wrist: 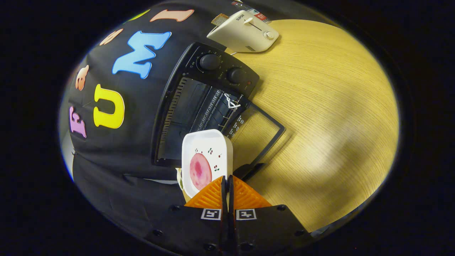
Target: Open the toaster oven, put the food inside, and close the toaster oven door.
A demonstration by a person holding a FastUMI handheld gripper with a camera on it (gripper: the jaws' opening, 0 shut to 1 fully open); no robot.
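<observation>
1. Nearest the camera, the gripper [227, 183] has its two fingers pressed almost together, clenched on the near rim of a white tray [207, 161].
2. That tray is square with rounded corners, has small printed sprigs on its floor, and extends forward from the fingertips; the whole view is rolled, so it appears tipped on its side.
3. Inside the tray lies the food, a round pink slice of meat [200, 171], flat against the tray floor and just ahead of the fingers, slightly to one side of them.
4. Just beyond the tray stands the toaster oven [204, 96], black, with its chamber facing the gripper; the far edge of the tray reaches the mouth of the chamber.
5. Its door [257, 129] is swung fully open, a glass pane in a dark frame lying out over the wooden table [320, 106], beside the tray.
6. Within the chamber a wire rack [213, 108] shows, and a white cord [231, 102] is tied near the door hinge.
7. Two round knobs [209, 62] sit on the oven's control panel, past the chamber.
8. Farther off, a white pop-up toaster [245, 33] stands on the table behind the oven, with a slice of bread [219, 19] poking from its far end.
</observation>
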